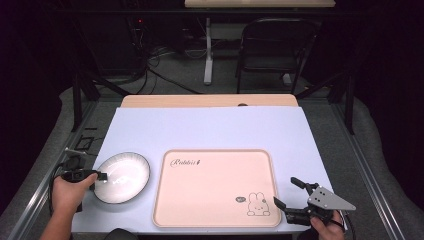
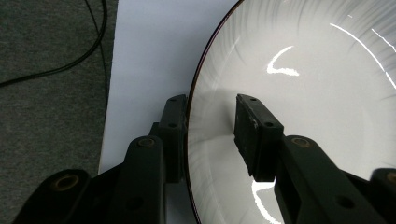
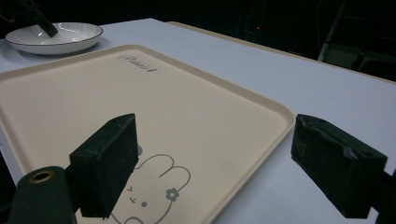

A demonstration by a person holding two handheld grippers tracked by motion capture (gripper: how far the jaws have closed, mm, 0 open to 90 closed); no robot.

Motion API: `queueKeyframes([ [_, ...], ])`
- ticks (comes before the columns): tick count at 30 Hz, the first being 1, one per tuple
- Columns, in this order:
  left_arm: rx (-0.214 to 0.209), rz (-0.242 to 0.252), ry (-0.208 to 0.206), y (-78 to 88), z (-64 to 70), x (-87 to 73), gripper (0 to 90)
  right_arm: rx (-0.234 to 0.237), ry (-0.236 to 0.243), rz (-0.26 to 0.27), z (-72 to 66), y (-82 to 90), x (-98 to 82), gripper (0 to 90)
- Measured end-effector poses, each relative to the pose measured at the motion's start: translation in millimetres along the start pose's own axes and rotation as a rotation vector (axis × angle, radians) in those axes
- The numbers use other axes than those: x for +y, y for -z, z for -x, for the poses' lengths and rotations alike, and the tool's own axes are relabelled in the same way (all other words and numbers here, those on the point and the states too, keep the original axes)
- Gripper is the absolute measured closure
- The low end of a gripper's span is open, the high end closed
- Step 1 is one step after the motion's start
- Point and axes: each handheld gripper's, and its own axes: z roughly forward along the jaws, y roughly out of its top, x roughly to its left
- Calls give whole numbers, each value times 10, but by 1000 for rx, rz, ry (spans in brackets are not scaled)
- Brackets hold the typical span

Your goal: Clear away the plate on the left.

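Observation:
A white ribbed plate point(image 1: 122, 177) with a dark rim lies on the left of the pale blue table top. My left gripper point(image 1: 102, 176) reaches over the plate's left edge. In the left gripper view the gripper point(image 2: 210, 105) straddles the rim of the plate point(image 2: 303, 93): one jaw stands outside against the rim, the other inside with a gap to it, so it is open. A beige tray point(image 1: 215, 185) with a rabbit drawing sits at the centre. My right gripper point(image 1: 286, 191) hovers wide open by its front right corner, holding nothing point(image 3: 215, 140).
The tray point(image 3: 93, 93) is bare inside. The plate point(image 3: 56, 35) lies beyond it in the right gripper view. A wooden strip point(image 1: 207, 101) borders the table's far edge. A black chair point(image 1: 275, 45) stands behind, and cables point(image 1: 65, 170) trail off the table's left side.

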Motion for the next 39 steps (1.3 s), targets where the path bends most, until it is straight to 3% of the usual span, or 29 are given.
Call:
queueKeyframes([
  [28, -56, 23, 64, 64, -64, -1, 760, 1, 1, -5, 7, -2, 2, 141],
  [39, -29, 28, 20, 202, 44, 44, 802, 0, -4, -4, 7, -7, 1, 141],
])
